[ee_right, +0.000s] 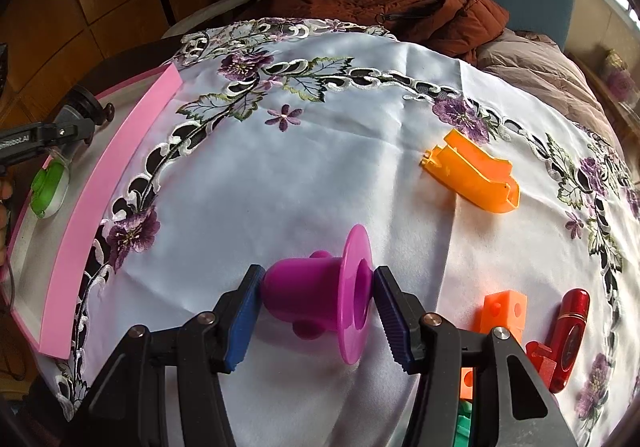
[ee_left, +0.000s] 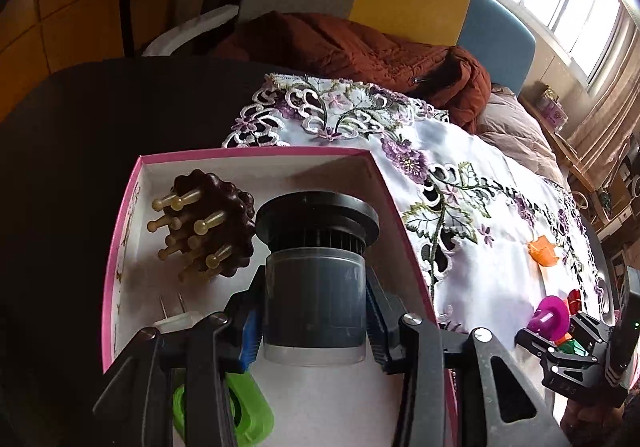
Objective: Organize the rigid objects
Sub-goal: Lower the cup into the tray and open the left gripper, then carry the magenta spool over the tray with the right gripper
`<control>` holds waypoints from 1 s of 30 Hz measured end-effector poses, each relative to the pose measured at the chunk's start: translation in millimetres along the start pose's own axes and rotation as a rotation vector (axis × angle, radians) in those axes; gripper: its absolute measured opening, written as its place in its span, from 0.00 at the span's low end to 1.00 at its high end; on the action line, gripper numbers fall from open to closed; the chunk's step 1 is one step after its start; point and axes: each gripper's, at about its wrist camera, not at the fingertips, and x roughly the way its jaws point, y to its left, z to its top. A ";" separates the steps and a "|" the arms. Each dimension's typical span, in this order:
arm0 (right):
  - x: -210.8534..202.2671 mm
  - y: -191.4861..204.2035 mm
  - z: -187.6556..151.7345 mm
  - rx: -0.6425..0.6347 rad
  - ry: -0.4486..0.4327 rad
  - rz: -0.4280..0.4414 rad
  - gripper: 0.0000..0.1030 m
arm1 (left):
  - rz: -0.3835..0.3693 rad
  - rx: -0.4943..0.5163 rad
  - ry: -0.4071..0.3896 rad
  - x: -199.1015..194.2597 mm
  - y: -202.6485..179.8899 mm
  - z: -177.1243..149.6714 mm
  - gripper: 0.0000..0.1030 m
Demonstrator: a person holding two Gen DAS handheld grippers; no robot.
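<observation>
My left gripper (ee_left: 314, 321) is shut on a grey cylinder with a black flanged cap (ee_left: 316, 271) and holds it inside the pink-rimmed white box (ee_left: 256, 156). In the box lie a dark brown massage brush with pale pegs (ee_left: 208, 225), a green plastic piece (ee_left: 244, 413) and a small white pronged part (ee_left: 176, 321). My right gripper (ee_right: 316, 309) is shut on a magenta flanged cup (ee_right: 320, 293) just above the white embroidered cloth (ee_right: 320, 151). The right gripper also shows in the left wrist view (ee_left: 560, 331).
On the cloth lie an orange shell piece (ee_right: 472, 177), an orange block (ee_right: 502, 309), a red lipstick-like tube (ee_right: 570, 327) and a green piece (ee_right: 464, 423). A brown jacket (ee_right: 380, 13) lies on the chair behind the dark round table (ee_left: 120, 119).
</observation>
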 end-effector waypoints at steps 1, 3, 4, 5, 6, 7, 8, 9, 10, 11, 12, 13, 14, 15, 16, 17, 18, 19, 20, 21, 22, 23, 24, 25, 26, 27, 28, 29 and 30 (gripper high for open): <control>-0.1 -0.2 -0.1 0.001 0.000 0.001 0.55 | 0.006 0.005 0.016 5.6 0.7 0.3 0.43; 0.1 -0.5 0.3 0.002 0.000 0.003 0.55 | 0.028 -0.001 0.026 10.5 3.2 0.3 0.47; 0.3 -0.4 0.7 0.002 0.000 0.003 0.55 | 0.026 -0.005 0.022 9.5 4.4 -0.5 0.53; 0.3 0.1 0.8 0.002 0.000 0.002 0.55 | 0.025 -0.005 0.015 7.2 5.1 -1.4 0.57; 0.3 0.0 0.8 0.002 -0.001 0.002 0.55 | 0.026 -0.006 0.009 3.8 6.2 -2.2 0.61; 0.4 0.2 0.8 0.002 -0.001 0.001 0.55 | 0.030 -0.008 0.001 -1.0 6.7 -3.4 0.62; 0.5 0.5 0.9 0.001 -0.001 0.000 0.55 | 0.033 -0.008 -0.007 -6.3 6.6 -4.5 0.62; 0.5 0.6 1.0 0.001 -0.002 -0.001 0.55 | 0.034 -0.003 -0.019 -13.1 5.8 -6.7 0.62; 0.6 0.7 0.9 0.001 -0.002 -0.001 0.55 | 0.039 0.002 -0.031 -19.4 5.0 -8.7 0.62; 0.5 0.8 0.9 0.000 -0.002 -0.001 0.55 | 0.053 0.006 -0.044 -26.9 3.9 -11.6 0.62; 0.6 0.9 0.8 -0.001 -0.002 -0.003 0.55 | 0.074 0.008 -0.057 -34.4 2.3 -15.1 0.62; 0.5 1.1 0.8 -0.002 -0.003 -0.004 0.55 | 0.089 0.011 -0.068 -42.5 1.0 -19.3 0.62; 0.5 1.3 0.8 -0.003 -0.003 -0.005 0.55 | 0.098 0.017 -0.080 -50.9 -0.6 -24.1 0.62; 0.4 1.6 0.7 -0.004 -0.004 -0.006 0.55 | 0.111 0.023 -0.092 -58.5 -2.4 -28.4 0.62; 0.3 1.9 0.6 -0.006 -0.005 -0.008 0.55 | 0.130 0.028 -0.103 -66.0 -4.0 -33.0 0.62; 0.3 2.0 0.6 -0.007 -0.005 -0.009 0.55 | 0.143 0.027 -0.111 -72.9 -4.8 -37.8 0.62; 0.3 2.1 0.5 -0.008 -0.006 -0.010 0.55 | 0.145 0.022 -0.116 -79.1 -4.7 -42.2 0.62; 0.3 2.4 0.4 -0.009 -0.007 -0.011 0.55 | 0.144 0.015 -0.121 -84.1 -4.2 -46.7 0.62; 0.4 3.0 0.2 -0.011 -0.009 -0.013 0.55 | 0.148 0.010 -0.124 -88.5 -3.9 -50.9 0.62; 0.3 3.3 0.0 -0.013 -0.010 -0.015 0.55 | 0.157 0.009 -0.127 -92.4 -3.8 -55.2 0.62; 0.2 3.6 -0.1 -0.016 -0.012 -0.016 0.54 | 0.165 0.011 -0.128 -95.9 -4.1 -59.4 0.62; 0.1 3.9 -0.4 -0.019 -0.014 -0.018 0.54 | 0.170 0.013 -0.128 -98.6 -4.6 -63.4 0.62; -0.1 4.2 -0.5 -0.021 -0.016 -0.019 0.54 | 0.174 0.014 -0.128 -101.4 -4.0 -67.2 0.62; -0.4 4.4 -0.7 -0.023 -0.018 -0.021 0.54 | 0.175 0.014 -0.127 -103.5 -3.7 -70.6 0.62; -0.7 4.5 -1.1 -0.025 -0.021 -0.021 0.54 | 0.176 0.014 -0.127 -105.7 -3.0 -73.9 0.62; -1.0 4.5 -1.7 -0.024 -0.023 -0.022 0.54 | 0.178 0.014 -0.129 -107.6 -2.1 -77.3 0.62; -1.1 4.4 -1.9 -0.022 -0.025 -0.022 0.54 | 0.180 0.012 -0.129 -109.6 -1.4 -80.4 0.62; -1.1 4.3 -2.0 -0.022 -0.027 -0.024 0.54 | 0.180 0.011 -0.131 -111.2 -0.6 -82.8 0.62; -1.1 4.7 -2.3 -0.024 -0.030 -0.026 0.54 | 0.178 0.009 -0.133 -113.0 0.4 -85.1 0.62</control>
